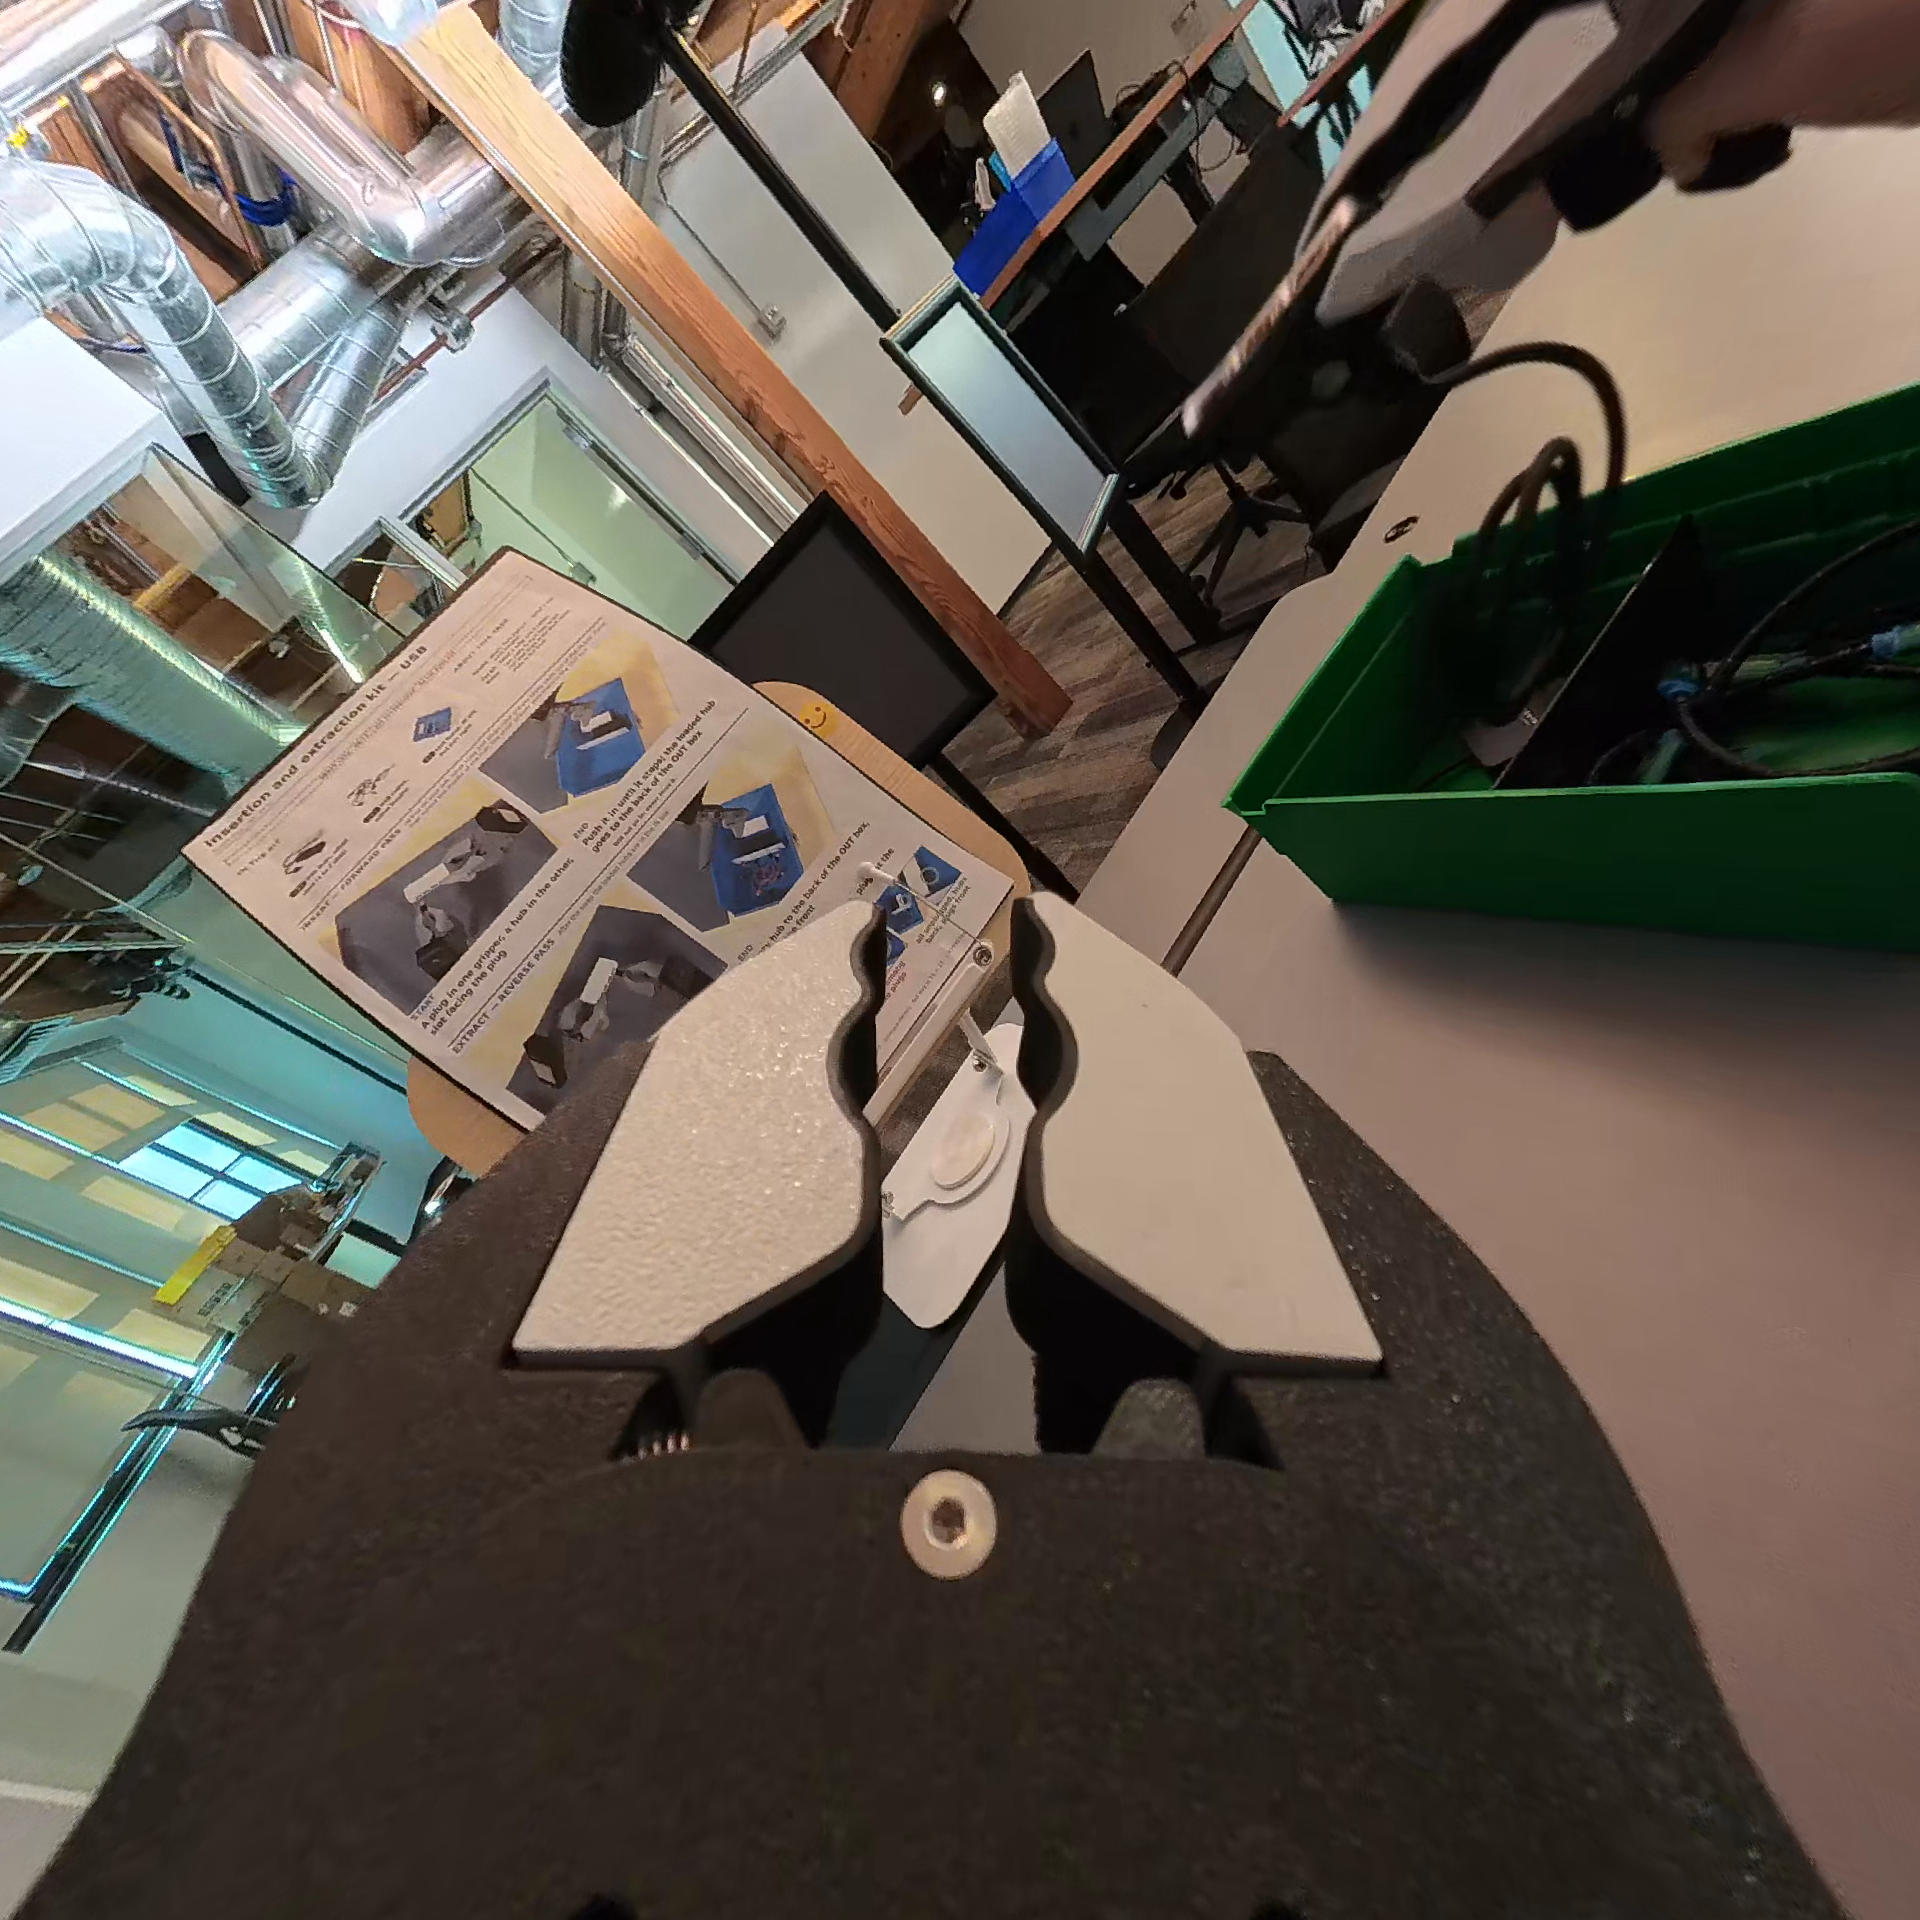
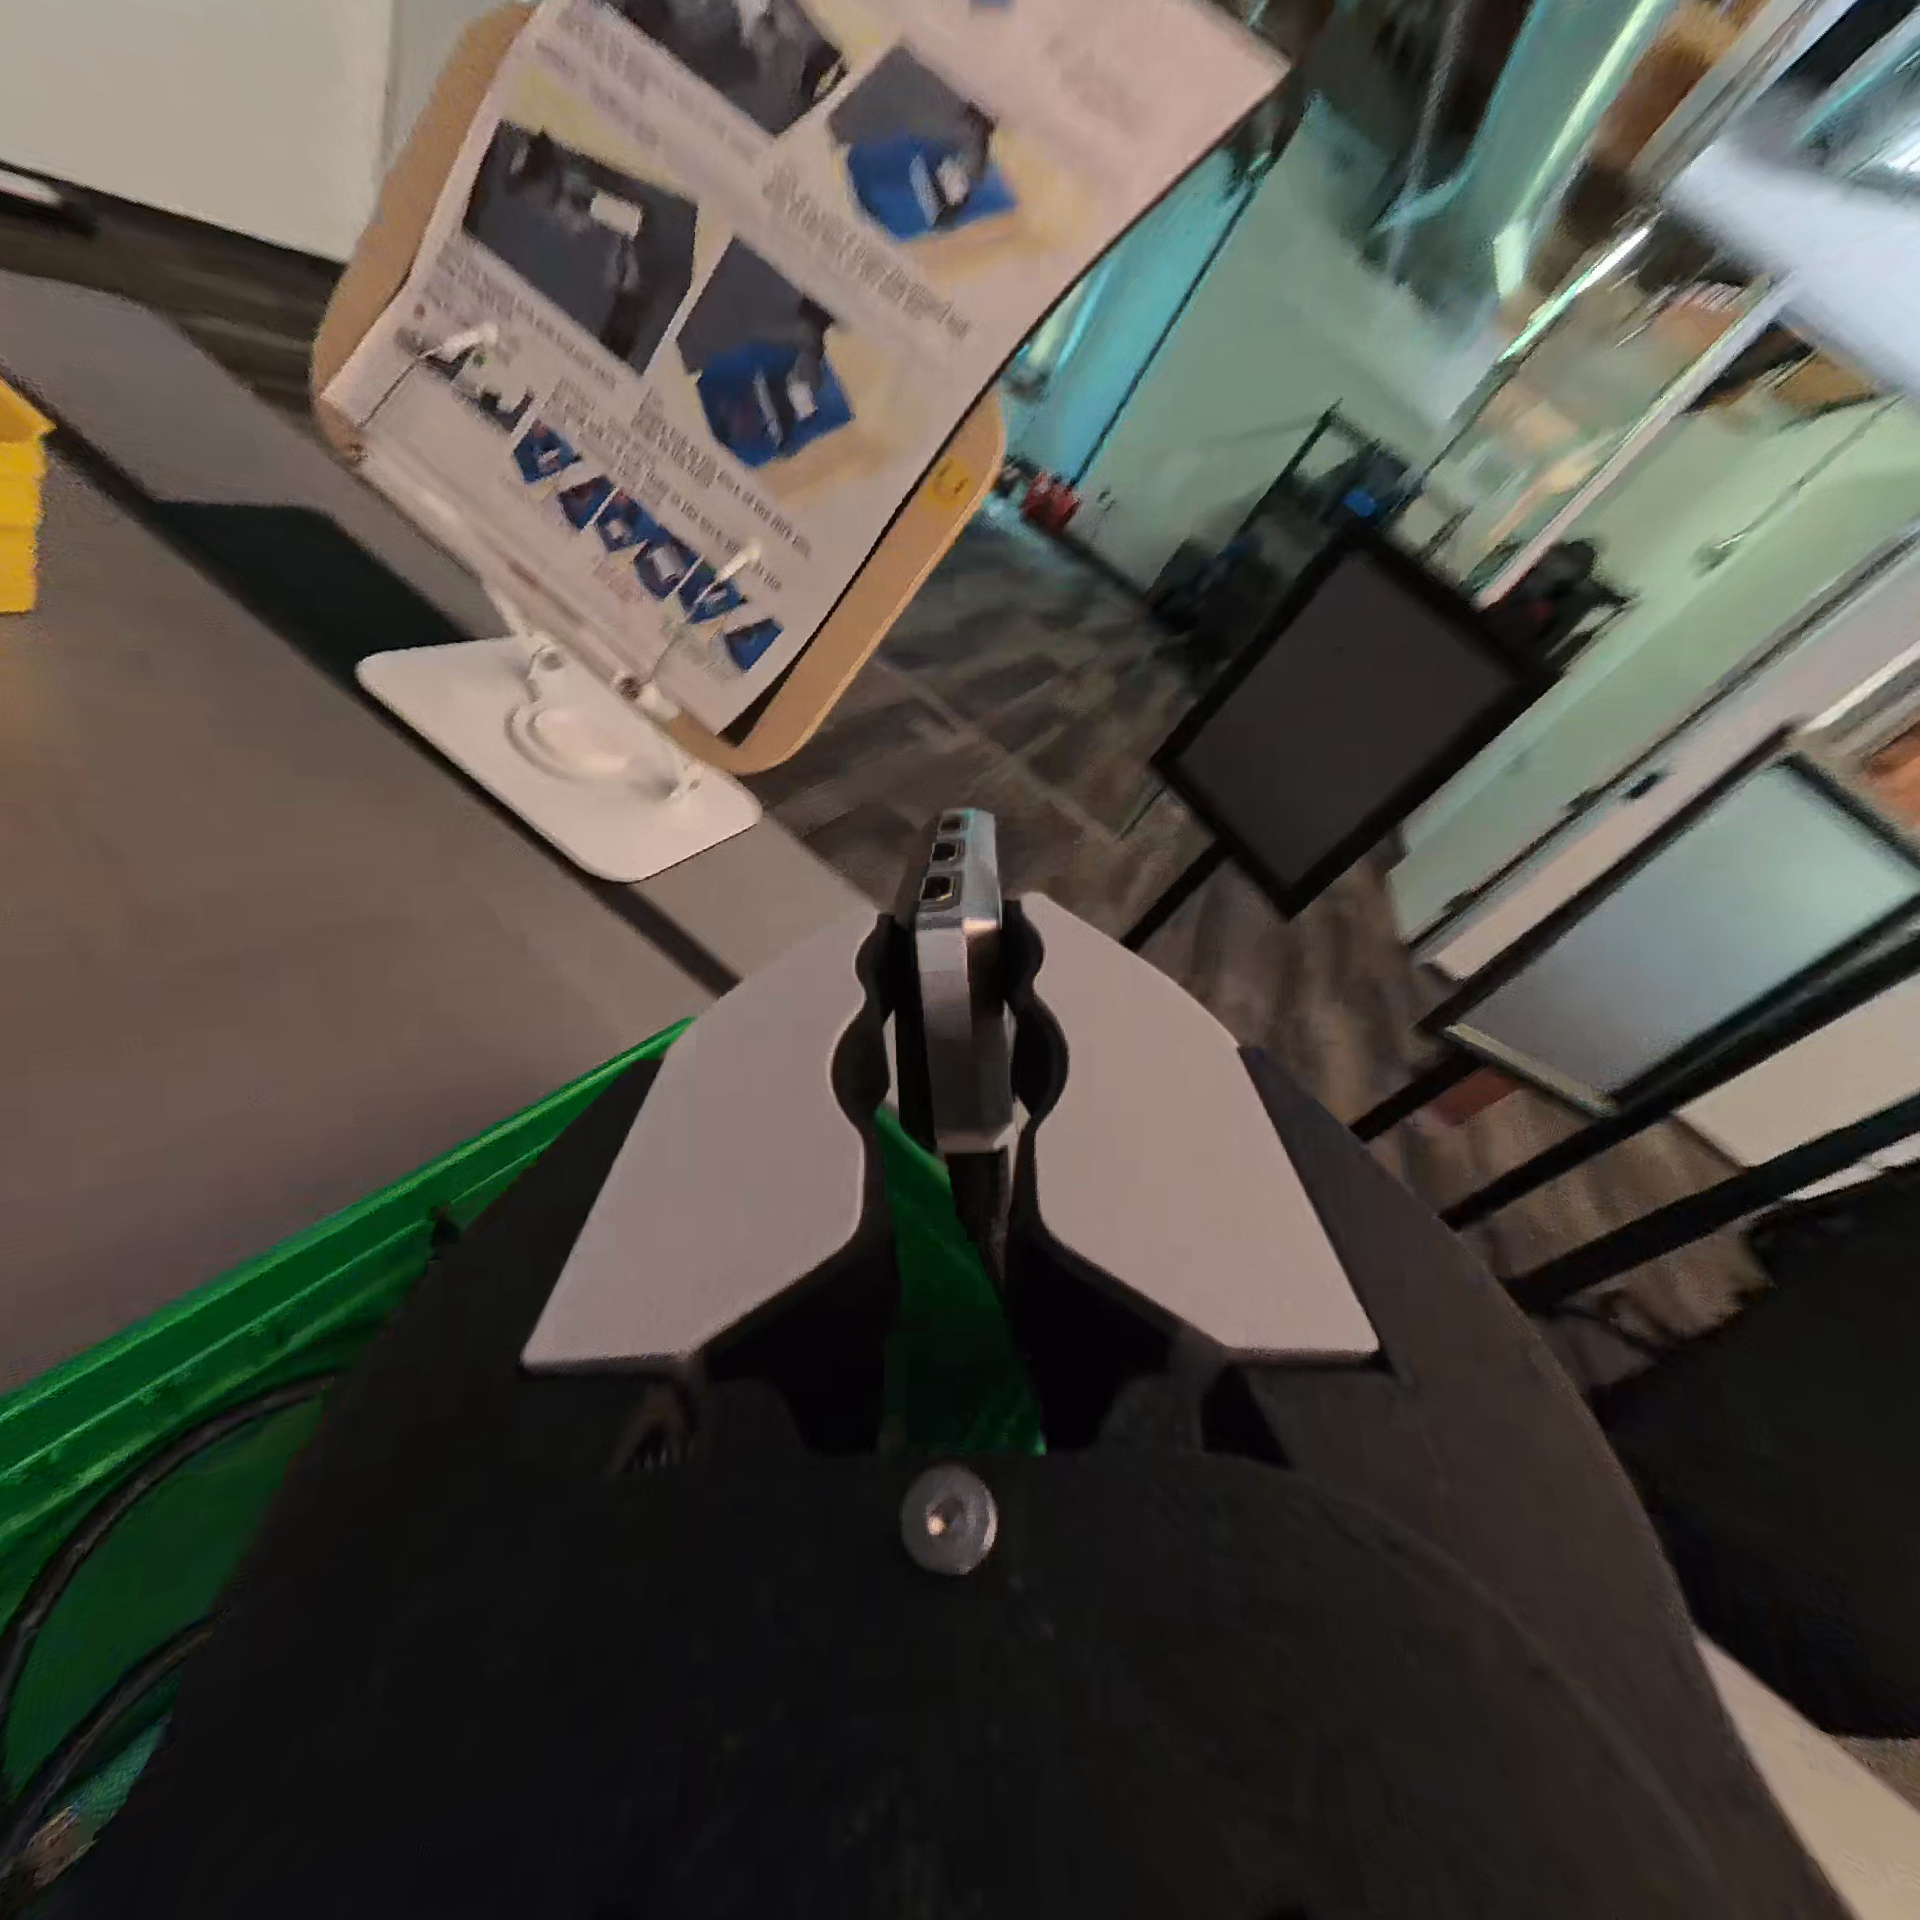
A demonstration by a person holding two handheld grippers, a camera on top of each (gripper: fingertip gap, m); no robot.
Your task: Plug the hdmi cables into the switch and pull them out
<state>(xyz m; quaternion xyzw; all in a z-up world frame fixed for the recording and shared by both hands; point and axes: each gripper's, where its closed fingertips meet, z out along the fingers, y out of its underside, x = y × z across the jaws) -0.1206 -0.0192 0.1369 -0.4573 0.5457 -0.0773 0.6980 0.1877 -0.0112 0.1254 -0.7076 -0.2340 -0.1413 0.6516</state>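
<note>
Switch (image 2: pixel 961 977) sits clamped edge-on between my right gripper's (image 2: pixel 951 935) fingers, slim grey metal body, one narrow side with a row of ports facing away from the camera, tip poking past the fingertips. A dark cable leaves its near end and drops down between the fingers. Right view is motion-blurred, so I can't tell whether any port is occupied.

My left gripper (image 1: pixel 951 925) is empty, jaws apart with a clear gap, held above the grey table (image 1: pixel 1558 1195) near its edge. Through that gap I see the white base of the stand (image 1: pixel 961 1164) carrying the instruction sheet (image 1: pixel 582 831) on its tan board.

Green bin (image 1: pixel 1558 842) sits on the table to the right of my left gripper, well apart from it. Inside: a tangle of black cables (image 1: pixel 1704 665) with some blue connectors and a dark divider plate. I can't pick out individual HDMI plugs there.

In the left view my right gripper shows top right, blurred, held up over the bin, with a person's hand (image 1: pixel 1797 94) on it and a black cable (image 1: pixel 1590 416) looping down from it into the bin.

In the right view the green bin edge lies below and left of the fingers, a yellow bin (image 2: pixel 16 499) at the far left edge.
</note>
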